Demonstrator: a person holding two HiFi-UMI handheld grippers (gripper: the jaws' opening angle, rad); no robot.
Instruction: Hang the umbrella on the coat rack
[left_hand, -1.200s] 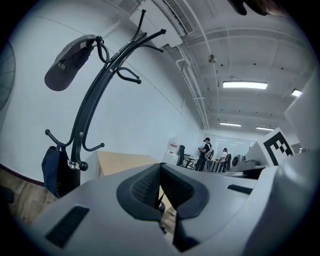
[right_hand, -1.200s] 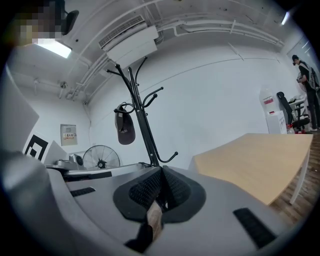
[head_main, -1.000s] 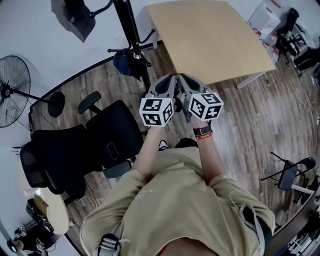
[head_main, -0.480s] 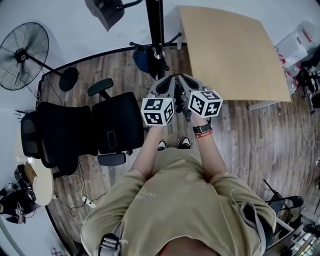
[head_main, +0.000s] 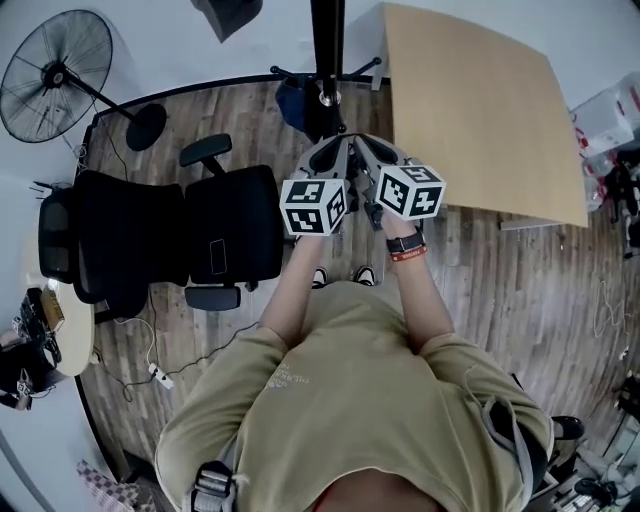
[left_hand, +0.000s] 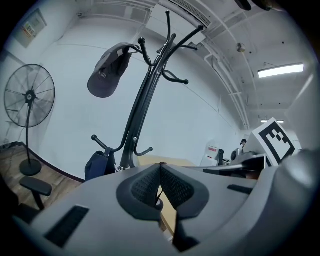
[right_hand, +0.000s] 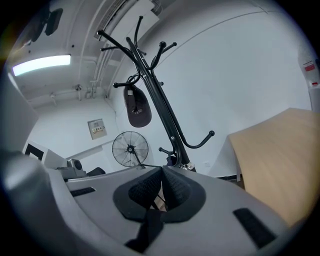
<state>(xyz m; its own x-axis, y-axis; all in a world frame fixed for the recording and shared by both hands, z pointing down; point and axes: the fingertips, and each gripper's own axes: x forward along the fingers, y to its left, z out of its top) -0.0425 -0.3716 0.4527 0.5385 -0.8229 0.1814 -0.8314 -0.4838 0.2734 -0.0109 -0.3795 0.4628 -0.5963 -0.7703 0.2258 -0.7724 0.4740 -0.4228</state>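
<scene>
Umbrella (left_hand: 96, 166): I take the dark blue folded bundle low on the coat rack (left_hand: 142, 100) to be it. It hangs beside the pole from one of the lower hooks, clear of the floor; I cannot make out the strap or loop. A dark cap (left_hand: 107, 70) sits on an upper hook.

Left tool (left_hand: 160, 167): pads pressed together, nothing between them. Right tool (right_hand: 161, 170): likewise clenched and empty. The person holds both side by side at chest height, pointed at the rack, near it but not touching.

Judgement: hanging looks done, since the bundle's weight is on the hook and neither tool is on it. All that seems left is backing away.

Surroundings: pale wooden tabletop (head_main: 480, 110) to the right, black office chair (head_main: 200, 235) to the left.
</scene>
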